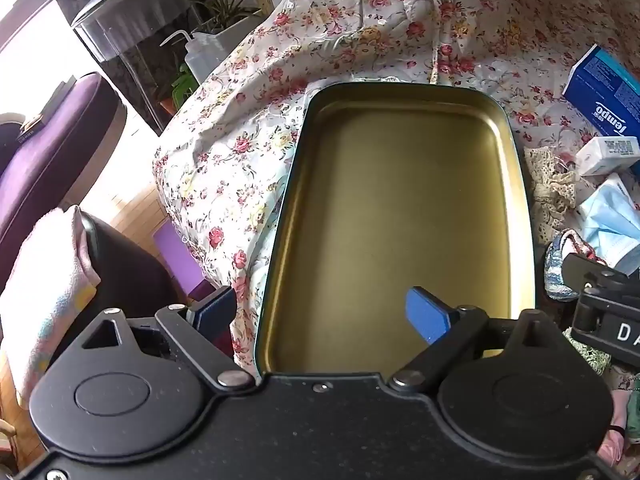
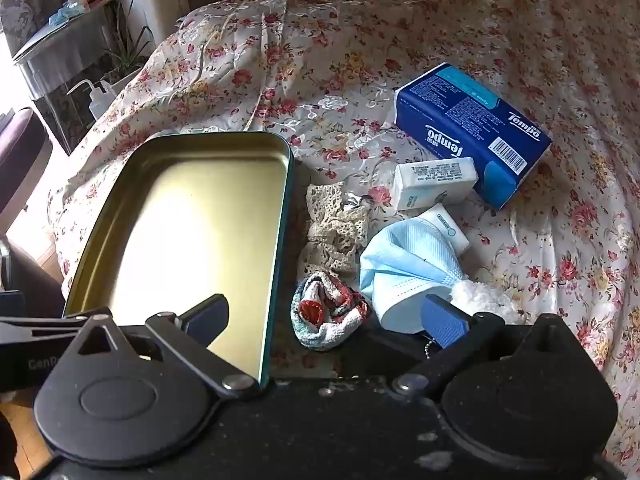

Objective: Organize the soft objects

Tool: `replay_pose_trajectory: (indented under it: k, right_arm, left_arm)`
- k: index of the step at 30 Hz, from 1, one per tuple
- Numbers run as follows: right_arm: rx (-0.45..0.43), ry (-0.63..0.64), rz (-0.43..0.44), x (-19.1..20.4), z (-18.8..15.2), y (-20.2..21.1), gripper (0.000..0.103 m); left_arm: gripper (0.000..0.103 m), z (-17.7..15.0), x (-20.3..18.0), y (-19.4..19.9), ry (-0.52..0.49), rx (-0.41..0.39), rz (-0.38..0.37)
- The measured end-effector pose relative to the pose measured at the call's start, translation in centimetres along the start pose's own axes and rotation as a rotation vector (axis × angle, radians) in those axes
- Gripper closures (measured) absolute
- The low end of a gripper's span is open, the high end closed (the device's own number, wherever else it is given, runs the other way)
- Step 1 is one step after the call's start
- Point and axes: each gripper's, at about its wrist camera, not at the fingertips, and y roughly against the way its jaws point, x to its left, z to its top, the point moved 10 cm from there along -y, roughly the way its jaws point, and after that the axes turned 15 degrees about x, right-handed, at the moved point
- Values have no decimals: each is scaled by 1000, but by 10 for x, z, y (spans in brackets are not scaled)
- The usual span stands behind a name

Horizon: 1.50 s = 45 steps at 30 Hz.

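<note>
An empty gold metal tin (image 1: 400,208) (image 2: 184,232) lies on a flowered bedspread. My left gripper (image 1: 320,312) hangs open over the tin's near left edge, nothing between its blue pads. To the tin's right lies a heap of soft things: cream lace (image 2: 336,228) (image 1: 550,192), a knitted red, white and teal cloth (image 2: 328,312), a light blue face mask (image 2: 404,264) (image 1: 612,224) and a white fluffy piece (image 2: 484,300). My right gripper (image 2: 324,320) stands open just above the knitted cloth, its right pad over the mask's lower edge, touching neither as far as I can see.
A blue Tempo tissue pack (image 2: 476,128) (image 1: 604,92) and two small white tissue packets (image 2: 434,182) (image 2: 448,228) lie behind the heap. The bed's left edge drops off beside a purple chair (image 1: 48,152), a plant and a squeeze bottle (image 1: 200,52).
</note>
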Motion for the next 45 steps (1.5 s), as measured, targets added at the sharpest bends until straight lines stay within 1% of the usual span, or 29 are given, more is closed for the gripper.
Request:
replay_pose_trajectory:
  k: [13, 15, 29, 45]
  right_arm:
    - [0, -11, 0, 2, -3, -4, 0]
    - [5, -4, -2, 1, -1, -4, 1]
    - [9, -6, -2, 0, -2, -7, 1]
    - [14, -9, 0, 0, -3, -8, 1]
  left_arm:
    - [14, -2, 6, -7, 13, 27, 0]
    - [14, -5, 0, -5, 8, 24, 12]
    - [14, -6, -1, -11, 9, 54, -2]
    - [13, -7, -1, -13, 12, 60, -5]
